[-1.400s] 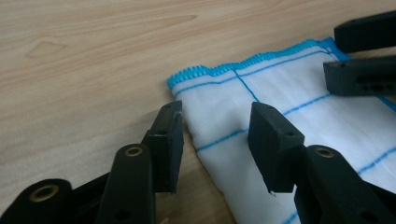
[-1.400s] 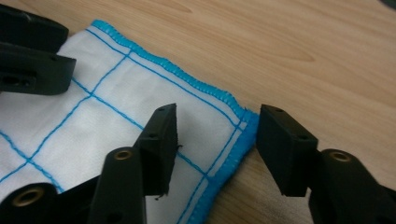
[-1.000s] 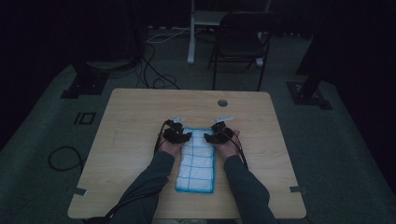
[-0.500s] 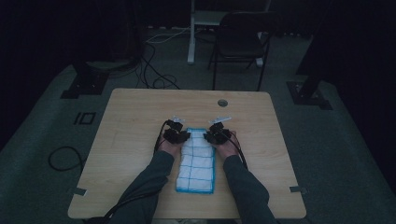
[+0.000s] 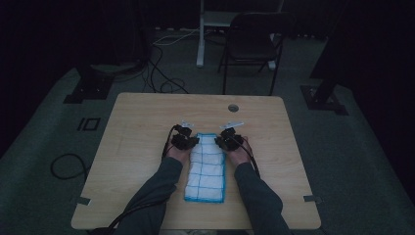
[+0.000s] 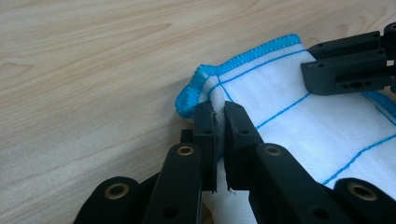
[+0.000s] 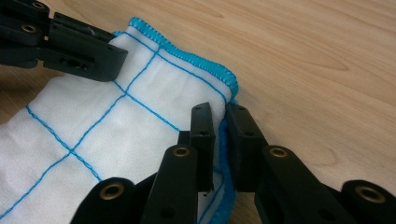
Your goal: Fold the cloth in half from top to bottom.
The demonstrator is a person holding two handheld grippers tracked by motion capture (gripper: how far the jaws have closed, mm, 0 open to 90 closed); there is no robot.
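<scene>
A folded white cloth [image 5: 208, 166] with blue grid lines and a blue hem lies lengthwise on the wooden table [image 5: 137, 127]. My left gripper [image 5: 192, 141] pinches the cloth's [image 6: 299, 116] far left corner; its jaws have just been closing and now press a fold of fabric between the pads, as the left gripper [image 6: 219, 121] view shows. My right gripper [image 5: 222, 142] holds the far right corner the same way. In the right gripper [image 7: 220, 122] view the blue-edged cloth [image 7: 116, 121] is squeezed between the pads after the jaws closed on it.
A round cable hole [image 5: 233, 107] sits near the table's far edge. Behind the table stand a dark chair [image 5: 252, 46] and a white desk leg [image 5: 200, 34], with cables [image 5: 161, 73] on the grey floor. Bare tabletop lies left and right of the cloth.
Both grippers' jaws have come together on the far corners of the cloth. The hands have stayed where they were.
</scene>
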